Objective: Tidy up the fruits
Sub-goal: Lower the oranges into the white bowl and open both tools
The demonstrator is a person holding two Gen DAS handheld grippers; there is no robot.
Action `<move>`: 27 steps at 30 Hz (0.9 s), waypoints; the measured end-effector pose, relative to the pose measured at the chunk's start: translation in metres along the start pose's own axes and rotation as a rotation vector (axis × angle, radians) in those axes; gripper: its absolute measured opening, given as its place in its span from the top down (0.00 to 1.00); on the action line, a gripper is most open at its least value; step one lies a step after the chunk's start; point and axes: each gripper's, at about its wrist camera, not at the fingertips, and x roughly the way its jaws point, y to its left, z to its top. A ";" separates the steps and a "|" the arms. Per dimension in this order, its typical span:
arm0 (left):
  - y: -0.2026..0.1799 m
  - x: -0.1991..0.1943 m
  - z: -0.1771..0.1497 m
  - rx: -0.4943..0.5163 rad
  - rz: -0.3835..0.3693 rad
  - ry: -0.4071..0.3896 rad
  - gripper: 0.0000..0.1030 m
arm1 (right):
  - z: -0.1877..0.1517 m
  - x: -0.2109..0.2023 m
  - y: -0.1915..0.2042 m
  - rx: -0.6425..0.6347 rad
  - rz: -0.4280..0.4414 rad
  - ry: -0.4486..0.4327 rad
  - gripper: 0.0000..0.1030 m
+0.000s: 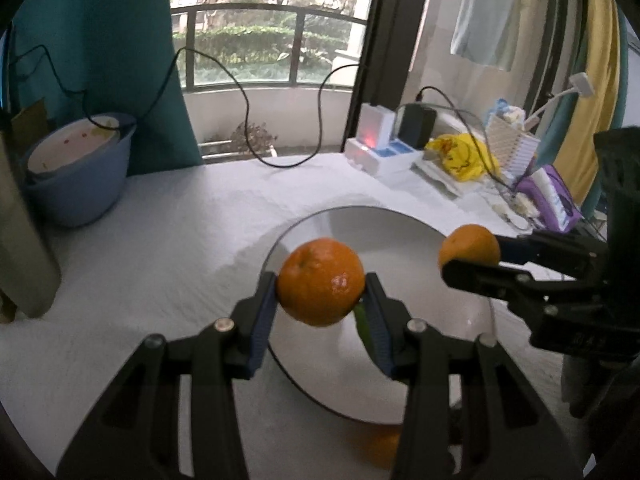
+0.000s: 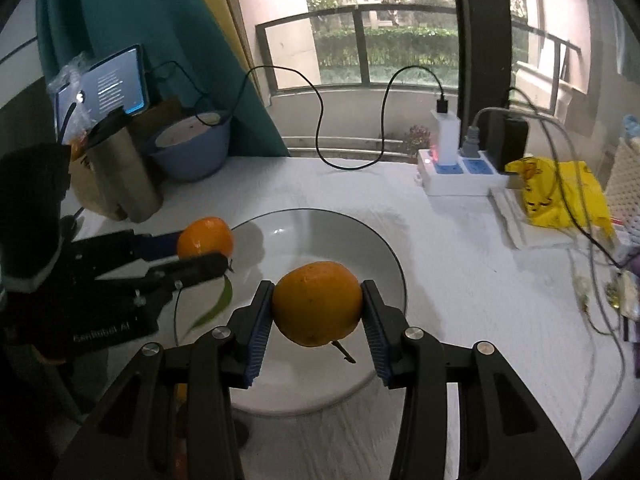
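The left claw (image 1: 321, 294) is clamped on an orange (image 1: 321, 282), its blue pads pressed to the fruit's two sides. This orange is bright, glossy and round, with a green leaf (image 1: 362, 326) hanging below it. It hangs above the left part of a white plate (image 1: 400, 236). The right claw (image 2: 318, 306) is likewise closed on a second orange (image 2: 317, 303), duller in tone, with a short dark stem poking out underneath. That fruit is held above the middle of the plate, toward its near side.

In the left wrist view the right claw comes in from 3 o'clock, level with the plate's far right rim. In the right wrist view the left claw comes in from 9 o'clock. The two claws are near each other but apart, with bare plate between them. A third orange (image 1: 380, 446) shows blurred at 6 o'clock, just beside the plate's near rim.

The desk (image 1: 160, 248) wears a white textured cloth. Bare cloth runs from the plate toward 12 o'clock. At 10 o'clock stands a blue basin (image 2: 192, 156) beside a steel tumbler (image 2: 124, 172). At 2 o'clock sit a white power strip (image 2: 452, 176) and a yellow bag (image 2: 556, 192). Behind are a teal curtain (image 1: 100, 60) and a balcony window.
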 end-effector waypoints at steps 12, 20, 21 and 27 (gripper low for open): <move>0.009 0.016 0.005 -0.038 0.013 0.033 0.56 | 0.026 0.051 -0.008 0.066 0.022 0.036 0.56; 0.006 0.013 0.006 -0.032 0.025 0.025 0.53 | 0.029 0.072 -0.004 0.089 0.058 0.070 0.55; 0.006 0.012 0.005 -0.034 0.023 0.024 0.53 | 0.029 0.073 -0.003 0.093 0.062 0.075 0.55; 0.003 0.000 0.006 -0.027 0.042 0.001 0.52 | 0.030 0.061 -0.001 0.091 0.061 0.048 0.50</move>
